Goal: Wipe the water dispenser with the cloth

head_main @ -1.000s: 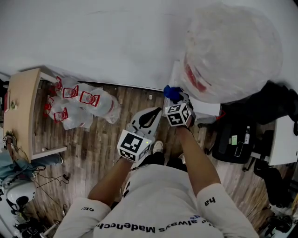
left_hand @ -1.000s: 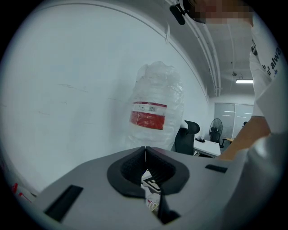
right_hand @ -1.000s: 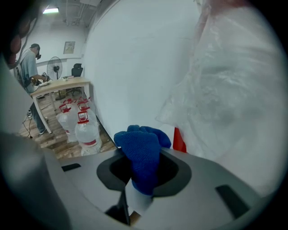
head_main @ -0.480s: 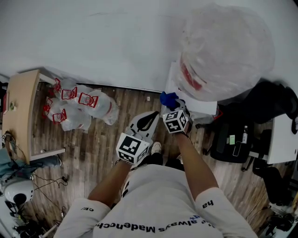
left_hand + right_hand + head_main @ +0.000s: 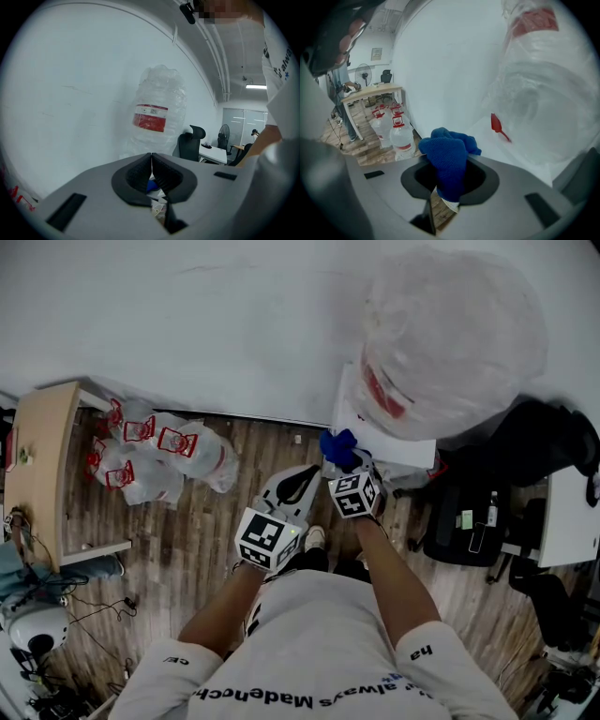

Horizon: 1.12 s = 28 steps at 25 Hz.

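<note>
Right gripper (image 5: 344, 461) clamps blue cloth (image 5: 449, 157) just beside the water dispenser (image 5: 351, 414) edge.

Blue cloth (image 5: 449, 159) looks nubby and soft; bottle (image 5: 450, 343) upper right, crinkled clear plastic; floor (image 5: 178, 535), matt wood planks.

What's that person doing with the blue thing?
A person stands at a water dispenser with a gripper in each hand. The right gripper has its jaws shut on a blue cloth, held close to the dispenser's white front, below the big wrapped bottle. The left gripper is shut and empty alongside.
</note>
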Each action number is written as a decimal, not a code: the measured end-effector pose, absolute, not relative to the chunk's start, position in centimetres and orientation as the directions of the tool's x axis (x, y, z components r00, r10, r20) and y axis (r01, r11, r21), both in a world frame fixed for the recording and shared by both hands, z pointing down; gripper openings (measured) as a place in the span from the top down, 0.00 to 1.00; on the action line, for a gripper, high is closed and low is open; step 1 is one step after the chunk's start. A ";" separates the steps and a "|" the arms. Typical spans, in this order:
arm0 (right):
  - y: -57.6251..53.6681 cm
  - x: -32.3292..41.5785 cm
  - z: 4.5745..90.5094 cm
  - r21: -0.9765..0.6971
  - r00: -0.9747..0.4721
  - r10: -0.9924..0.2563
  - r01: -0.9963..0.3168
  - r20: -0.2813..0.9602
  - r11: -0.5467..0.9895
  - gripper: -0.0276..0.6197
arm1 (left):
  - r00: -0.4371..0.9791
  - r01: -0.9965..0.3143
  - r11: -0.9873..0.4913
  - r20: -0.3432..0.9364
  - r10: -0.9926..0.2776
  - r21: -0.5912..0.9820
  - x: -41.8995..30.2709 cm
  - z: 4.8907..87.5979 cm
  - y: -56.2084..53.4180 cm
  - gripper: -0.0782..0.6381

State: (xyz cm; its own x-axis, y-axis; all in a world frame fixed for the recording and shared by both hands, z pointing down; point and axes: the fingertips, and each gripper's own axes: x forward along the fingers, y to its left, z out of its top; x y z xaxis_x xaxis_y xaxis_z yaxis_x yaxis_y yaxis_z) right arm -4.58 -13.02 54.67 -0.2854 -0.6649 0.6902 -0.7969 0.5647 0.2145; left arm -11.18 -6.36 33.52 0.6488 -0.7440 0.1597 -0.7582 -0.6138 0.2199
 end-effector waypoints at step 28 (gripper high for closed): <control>-17.7 3.5 53.2 0.119 -0.229 -0.734 -0.914 0.639 0.388 0.80 | 0.664 -0.744 -0.627 0.157 -0.731 0.229 -10.7 33.1 -5.7 0.86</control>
State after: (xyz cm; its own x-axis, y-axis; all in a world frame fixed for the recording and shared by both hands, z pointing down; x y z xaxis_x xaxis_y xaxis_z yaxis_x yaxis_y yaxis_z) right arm 3.48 -17.75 53.23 -0.2287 -0.7341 0.6394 -0.9140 0.3880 0.1185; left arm -10.75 -5.71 33.09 0.6642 -0.7308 0.1572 -0.7444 -0.6273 0.2289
